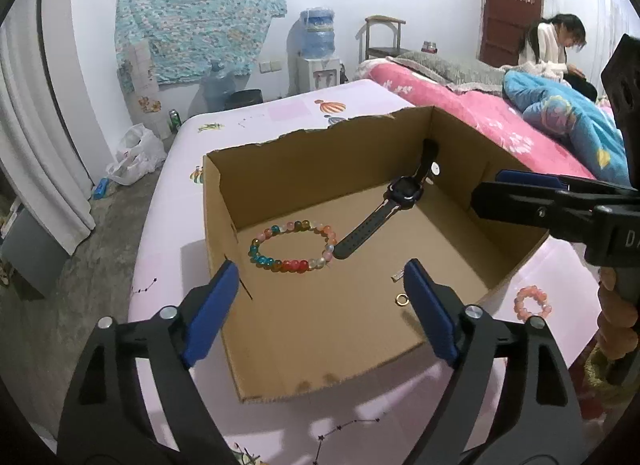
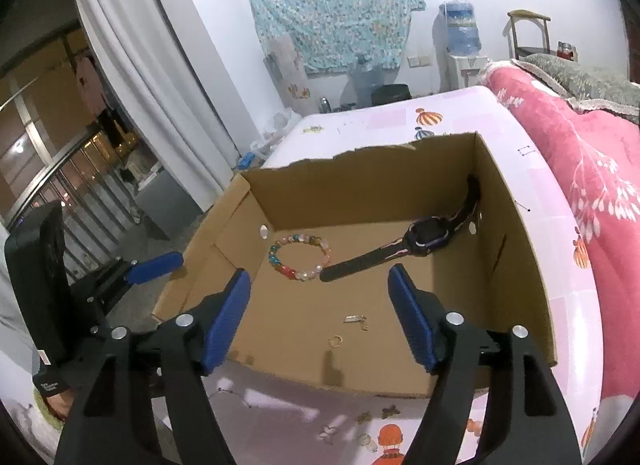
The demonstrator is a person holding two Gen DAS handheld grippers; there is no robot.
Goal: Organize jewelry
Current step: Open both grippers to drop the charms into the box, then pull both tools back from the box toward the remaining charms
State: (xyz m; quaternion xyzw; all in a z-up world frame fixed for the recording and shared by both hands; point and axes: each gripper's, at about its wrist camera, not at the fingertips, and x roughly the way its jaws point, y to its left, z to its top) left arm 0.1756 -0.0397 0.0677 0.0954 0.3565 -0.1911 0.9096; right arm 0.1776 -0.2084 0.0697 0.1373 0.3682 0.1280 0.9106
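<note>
An open cardboard box (image 1: 224,201) (image 2: 516,249) sits on a pink bedsheet. Inside lie a multicoloured bead bracelet (image 1: 294,247) (image 2: 299,257), a black watch (image 1: 394,205) (image 2: 404,247), a gold ring (image 1: 401,299) (image 2: 335,341) and a small silver piece (image 1: 397,276) (image 2: 355,319). A pink bead bracelet (image 1: 533,302) lies on the sheet right of the box. My left gripper (image 1: 322,305) is open and empty over the box's near-left corner. My right gripper (image 2: 320,313) is open and empty above the box's near edge; it also shows in the left wrist view (image 1: 520,197).
A pink quilt (image 2: 580,153) and blue bedding (image 1: 568,121) lie to the right, where a person (image 1: 554,45) sits. A water dispenser (image 1: 318,49), bottles and bags stand on the floor past the bed. A curtain (image 2: 140,65) and window are at the left.
</note>
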